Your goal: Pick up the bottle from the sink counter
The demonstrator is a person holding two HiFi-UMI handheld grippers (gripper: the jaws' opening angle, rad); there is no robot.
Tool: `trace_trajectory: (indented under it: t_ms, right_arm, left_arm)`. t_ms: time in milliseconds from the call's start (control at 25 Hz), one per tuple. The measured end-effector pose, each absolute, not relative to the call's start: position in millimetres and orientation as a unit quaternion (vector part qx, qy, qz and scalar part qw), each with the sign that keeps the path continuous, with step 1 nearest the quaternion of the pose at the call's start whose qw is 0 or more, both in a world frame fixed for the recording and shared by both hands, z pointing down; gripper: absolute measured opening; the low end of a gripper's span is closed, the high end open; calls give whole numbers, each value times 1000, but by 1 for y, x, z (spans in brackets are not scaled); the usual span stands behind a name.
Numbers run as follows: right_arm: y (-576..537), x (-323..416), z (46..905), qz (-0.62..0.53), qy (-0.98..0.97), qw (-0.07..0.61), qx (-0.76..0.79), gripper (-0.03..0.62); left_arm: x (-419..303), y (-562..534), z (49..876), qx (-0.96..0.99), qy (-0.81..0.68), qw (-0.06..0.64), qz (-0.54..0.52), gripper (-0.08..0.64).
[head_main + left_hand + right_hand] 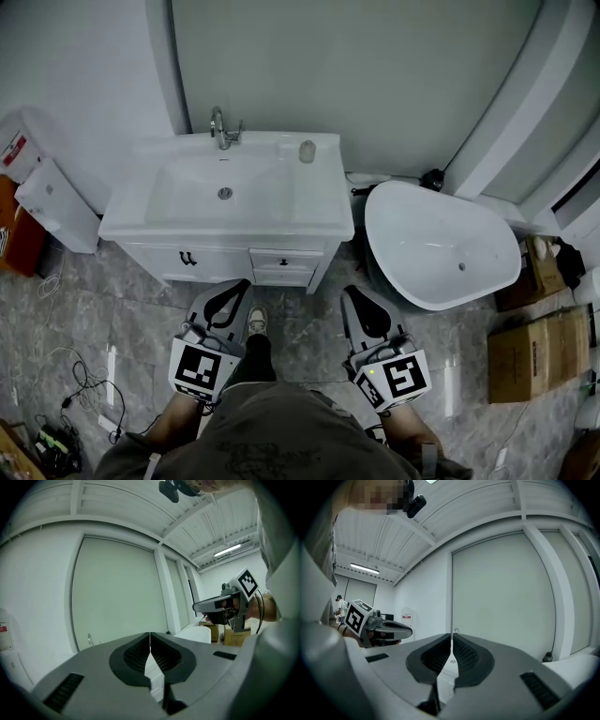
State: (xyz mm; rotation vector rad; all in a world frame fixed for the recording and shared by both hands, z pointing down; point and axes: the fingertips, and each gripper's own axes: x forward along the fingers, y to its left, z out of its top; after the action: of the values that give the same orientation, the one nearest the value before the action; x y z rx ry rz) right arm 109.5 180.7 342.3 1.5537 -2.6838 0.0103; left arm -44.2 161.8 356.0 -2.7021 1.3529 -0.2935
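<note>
Bottle [307, 151], seemingly upright, on counter [315, 201]

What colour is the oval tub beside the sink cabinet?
The oval tub is plain white, clearest in the head view.

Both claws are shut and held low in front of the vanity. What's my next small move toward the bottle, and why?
Probably open the right claw and ease it forward toward the bottle. The bottle stands at the back right of the sink counter, right of the faucet, on that claw's side; it and the left claw are shut, empty and short of the counter.
</note>
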Motion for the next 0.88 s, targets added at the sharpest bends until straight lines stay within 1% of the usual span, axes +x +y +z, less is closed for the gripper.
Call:
trace_trajectory:
  t_ms: [360,880]
  right_arm:
    - [90,84,352,26,-865,42,500,32]
    - [-65,60,342,16,-852,76,518,32]
  left_arm:
    - [-67,72,364,-891,439,25,-109,18]
    - [-86,-81,357,-907,402,21,-121,18]
